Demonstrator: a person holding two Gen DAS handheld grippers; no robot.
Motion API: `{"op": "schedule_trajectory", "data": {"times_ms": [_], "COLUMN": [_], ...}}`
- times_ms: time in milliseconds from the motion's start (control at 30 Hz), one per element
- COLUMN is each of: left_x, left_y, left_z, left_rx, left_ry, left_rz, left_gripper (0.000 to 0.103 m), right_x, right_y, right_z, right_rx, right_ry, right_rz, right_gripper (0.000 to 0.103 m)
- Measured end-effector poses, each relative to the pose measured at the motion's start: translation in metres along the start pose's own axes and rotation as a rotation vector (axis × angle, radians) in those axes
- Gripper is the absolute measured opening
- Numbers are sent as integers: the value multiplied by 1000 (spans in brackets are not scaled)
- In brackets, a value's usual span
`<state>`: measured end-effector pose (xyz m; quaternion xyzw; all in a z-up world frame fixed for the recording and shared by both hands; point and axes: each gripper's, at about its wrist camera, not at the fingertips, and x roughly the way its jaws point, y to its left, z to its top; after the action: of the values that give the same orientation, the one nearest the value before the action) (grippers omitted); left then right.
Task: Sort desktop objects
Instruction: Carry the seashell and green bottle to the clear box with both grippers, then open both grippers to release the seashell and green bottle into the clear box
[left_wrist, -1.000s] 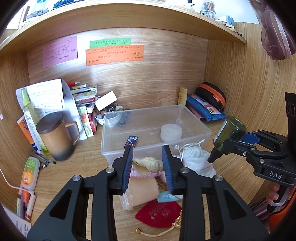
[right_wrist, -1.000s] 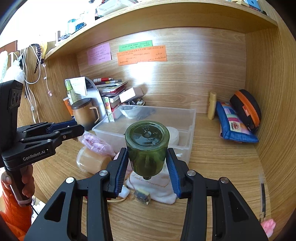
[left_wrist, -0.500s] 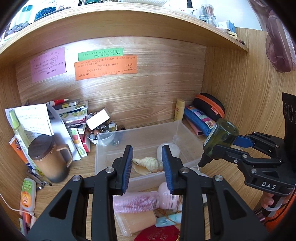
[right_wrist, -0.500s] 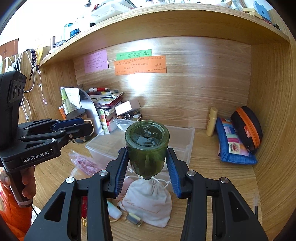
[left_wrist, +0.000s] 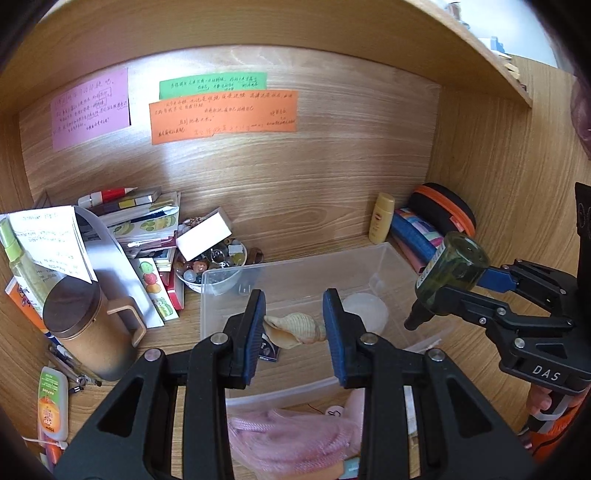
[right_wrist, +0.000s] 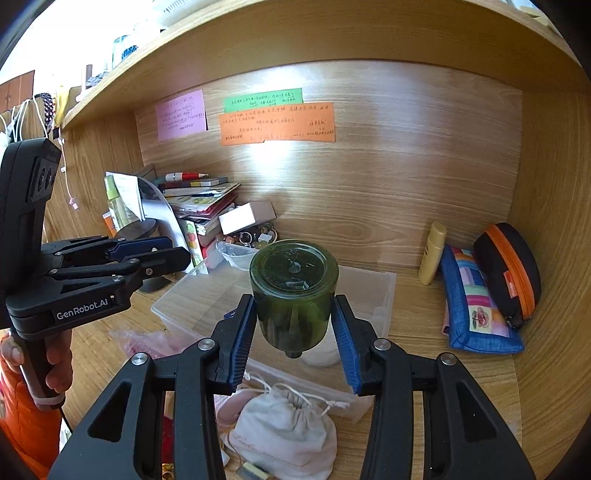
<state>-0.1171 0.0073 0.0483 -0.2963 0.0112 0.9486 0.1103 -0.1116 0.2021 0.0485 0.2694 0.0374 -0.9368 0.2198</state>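
Mid-task: L gripper (left_wrist: 294, 328) clamps beige spiral seashell (left_wrist: 295, 328), R gripper (right_wrist: 294, 334) clamps dark green glass bottle (right_wrist: 293, 291), both above clear plastic bin (left_wrist: 221, 291). In bin: only round white lid (left_wrist: 365, 312), small card. White cloth pouch (right_wrist: 284, 432), pink mesh bag (left_wrist: 288, 439) etc. not yet sorted.

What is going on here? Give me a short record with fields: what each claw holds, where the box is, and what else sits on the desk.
Left gripper: shut on a seashell, held above the clear plastic box
Right gripper: shut on a green glass bottle, neck pointing down
Box contents: a white round container, a small dark packet
In front of box: white drawstring pouch, pink item
Left of box: brown lidded mug, stacked books
Right corner: yellow tube, blue pouch, black and orange case
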Motion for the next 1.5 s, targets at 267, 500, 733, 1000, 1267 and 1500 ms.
{"op": "schedule_trajectory", "data": {"times_ms": [267,500,733,1000,1267,1500], "left_x": [27,44,60,75,82,85], "left_y": [18,26,33,35,39,35], "left_z": [-3,-8,-13,-19,-24,-26], "left_rx": [-22,-36,-53,-53,-52,-34], "left_ry": [53,84,125,173,202,211], "left_rz": [4,8,0,-1,4,16], "left_gripper": [32,32,32,32,32,32], "right_x": [31,53,76,98,116,121], "right_y": [2,5,8,14,17,21], "right_z": [4,2,-2,-4,-7,-10], "right_rx": [11,13,9,-19,-30,-53], "right_ry": [35,72,125,173,220,234], "right_rz": [28,47,62,73,86,68], "right_gripper": [38,38,38,38,38,39]}}
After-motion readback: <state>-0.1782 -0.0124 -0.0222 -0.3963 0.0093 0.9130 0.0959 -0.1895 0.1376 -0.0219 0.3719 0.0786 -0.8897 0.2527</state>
